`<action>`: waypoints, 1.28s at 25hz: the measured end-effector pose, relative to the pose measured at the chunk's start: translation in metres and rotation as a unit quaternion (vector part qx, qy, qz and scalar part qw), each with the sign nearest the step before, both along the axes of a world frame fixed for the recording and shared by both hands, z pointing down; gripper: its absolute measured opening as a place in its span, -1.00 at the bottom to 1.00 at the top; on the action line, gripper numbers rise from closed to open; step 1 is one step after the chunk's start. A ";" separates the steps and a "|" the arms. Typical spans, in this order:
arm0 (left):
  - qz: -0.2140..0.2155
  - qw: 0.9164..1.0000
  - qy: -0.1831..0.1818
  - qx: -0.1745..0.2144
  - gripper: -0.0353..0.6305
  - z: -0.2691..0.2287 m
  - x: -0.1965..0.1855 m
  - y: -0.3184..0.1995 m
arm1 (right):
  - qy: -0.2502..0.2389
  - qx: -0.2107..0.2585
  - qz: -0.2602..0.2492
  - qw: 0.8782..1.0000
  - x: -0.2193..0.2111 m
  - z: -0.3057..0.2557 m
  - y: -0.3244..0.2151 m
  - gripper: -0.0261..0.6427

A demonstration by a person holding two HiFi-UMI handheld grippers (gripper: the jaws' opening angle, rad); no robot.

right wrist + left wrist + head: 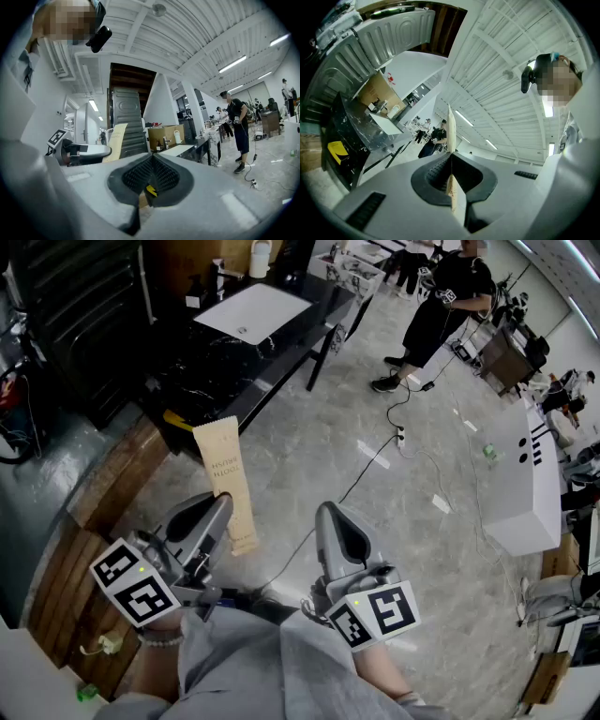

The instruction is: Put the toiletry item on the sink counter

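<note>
Premises: a large hall with a pale stone-pattern floor (309,474) and a ribbed white ceiling.

Left gripper (221,512): jaws pressed together on the lower end of a flat tan packet (225,474), taken to be the toiletry item. The left gripper view shows it edge-on in the seam between the pads. Most of its length stands free above the jaws and leans toward the counter. The grip looks firm but sits low, so the free end may sway.

Right gripper (330,521): jaws closed against each other with nothing between them. It is held level with the left one, just beside it.

Sink counter (211,371): a dark marbled top with a white basin (253,310), ahead and to the left, well apart from the packet. A yellow item (178,420) lies at its near edge, and a white container (260,257) stands at the far end.

Assessment: the item is in carry and not yet placed.

Recommendations:
- Keep the pinch closed throughout the approach.
- Aim for the bare dark stretch between the basin and the yellow item.
- Bring the packet low and nearly flat before opening the jaws, so that it neither tips into the basin nor slides off the edge.
- Keep the right gripper clear of the path.

Other: a person (441,306) stands well beyond the counter, and a cable (375,460) trails over the floor. Neither lies on the likely route.
</note>
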State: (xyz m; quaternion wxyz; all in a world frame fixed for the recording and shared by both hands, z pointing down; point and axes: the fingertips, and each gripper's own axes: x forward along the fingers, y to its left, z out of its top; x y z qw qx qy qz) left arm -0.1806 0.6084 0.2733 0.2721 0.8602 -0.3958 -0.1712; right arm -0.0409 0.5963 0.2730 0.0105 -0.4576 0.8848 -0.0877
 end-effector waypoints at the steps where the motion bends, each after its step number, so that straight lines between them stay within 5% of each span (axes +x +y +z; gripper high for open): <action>1: 0.000 1.000 -0.001 0.000 -0.87 0.001 0.001 0.000 | 0.000 0.000 0.000 1.000 0.001 0.001 0.000 -0.93; 15: -0.002 1.000 -0.014 0.001 -0.87 0.002 0.023 0.005 | -0.015 -0.005 -0.009 1.000 0.018 0.004 0.000 -0.93; 32: -0.016 1.000 -0.012 0.009 -0.87 -0.005 0.090 0.022 | -0.027 -0.011 -0.020 0.999 0.089 0.007 0.016 -0.93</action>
